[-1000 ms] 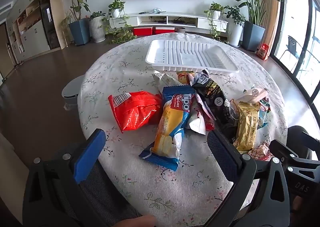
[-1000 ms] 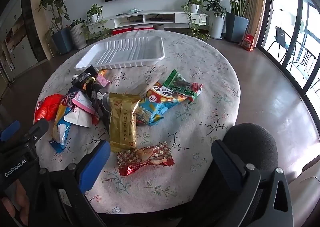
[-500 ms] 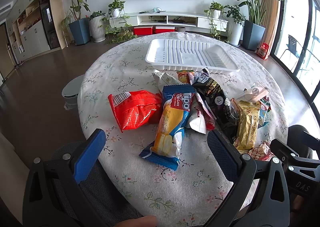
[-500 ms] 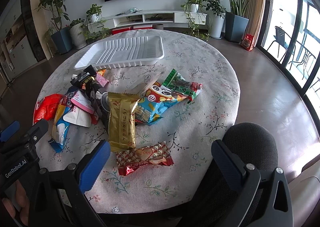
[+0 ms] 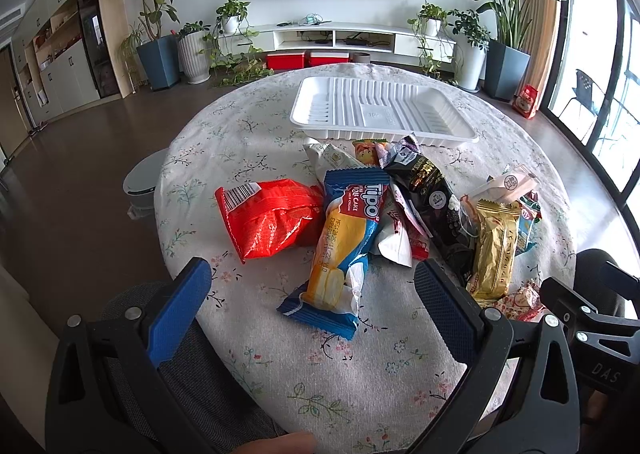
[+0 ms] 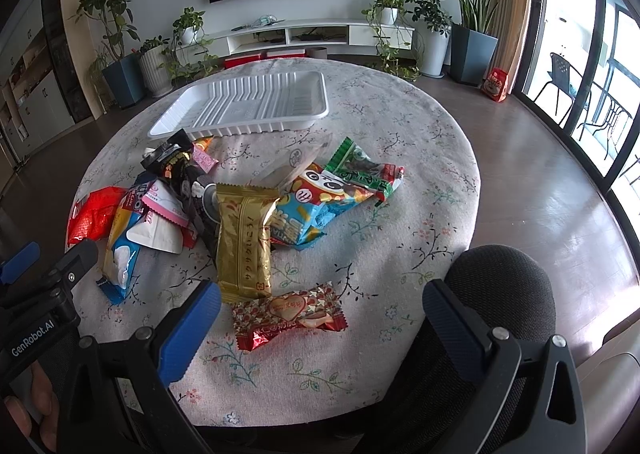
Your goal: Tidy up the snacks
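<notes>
Nothing sorted yet. Left gripper (image 5: 312, 306) gaping wide, empty, at the desk's near edge, just short of the blue Tipo roll cake pack (image 5: 346, 242). Right gripper (image 6: 320, 318) likewise spread wide and empty, the red heart-print packet (image 6: 289, 314) nearest between its fingers. Beyond that packet, the gold wafer pack (image 6: 244, 242) and the jumbled snack pile. Farthest back, behind the pile, white tray (image 6: 320, 110) bare. Whole heap left to move, by the look of it.

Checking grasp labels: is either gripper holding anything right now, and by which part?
Nothing held. Left gripper and right gripper are both open above the table; the snacks lie loose, untouched.
</notes>
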A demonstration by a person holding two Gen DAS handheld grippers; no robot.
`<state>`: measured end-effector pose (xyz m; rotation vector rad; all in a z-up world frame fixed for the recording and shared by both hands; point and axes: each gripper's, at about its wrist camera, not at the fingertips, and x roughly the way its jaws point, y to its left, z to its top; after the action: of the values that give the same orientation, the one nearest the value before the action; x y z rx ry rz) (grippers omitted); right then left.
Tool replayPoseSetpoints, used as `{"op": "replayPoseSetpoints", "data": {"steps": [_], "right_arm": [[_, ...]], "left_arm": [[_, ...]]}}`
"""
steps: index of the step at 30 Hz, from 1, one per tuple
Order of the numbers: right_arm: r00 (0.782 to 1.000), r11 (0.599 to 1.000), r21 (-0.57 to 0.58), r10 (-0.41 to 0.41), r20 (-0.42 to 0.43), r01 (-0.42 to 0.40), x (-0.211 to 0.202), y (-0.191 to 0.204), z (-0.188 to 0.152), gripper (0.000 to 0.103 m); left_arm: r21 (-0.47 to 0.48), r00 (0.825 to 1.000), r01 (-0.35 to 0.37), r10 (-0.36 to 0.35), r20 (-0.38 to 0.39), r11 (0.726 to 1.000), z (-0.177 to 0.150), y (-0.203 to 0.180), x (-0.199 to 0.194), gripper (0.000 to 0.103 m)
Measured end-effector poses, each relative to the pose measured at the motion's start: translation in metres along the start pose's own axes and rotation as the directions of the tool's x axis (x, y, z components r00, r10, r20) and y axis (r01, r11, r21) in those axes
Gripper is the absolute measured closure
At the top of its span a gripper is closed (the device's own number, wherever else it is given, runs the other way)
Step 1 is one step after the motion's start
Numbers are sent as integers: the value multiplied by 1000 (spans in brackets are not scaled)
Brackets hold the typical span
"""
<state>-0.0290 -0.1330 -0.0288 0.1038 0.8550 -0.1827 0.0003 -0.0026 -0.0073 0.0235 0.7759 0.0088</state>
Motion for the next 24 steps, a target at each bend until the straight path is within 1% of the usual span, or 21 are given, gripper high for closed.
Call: {"op": "replayPoseSetpoints", "data": {"steps": [24], "right_arm": [[1000, 1000, -1, 0, -3, 0, 0, 0, 0, 0]], "left_arm": [[5, 1000, 5, -5, -7, 1000, -3, -1, 2, 0]]}}
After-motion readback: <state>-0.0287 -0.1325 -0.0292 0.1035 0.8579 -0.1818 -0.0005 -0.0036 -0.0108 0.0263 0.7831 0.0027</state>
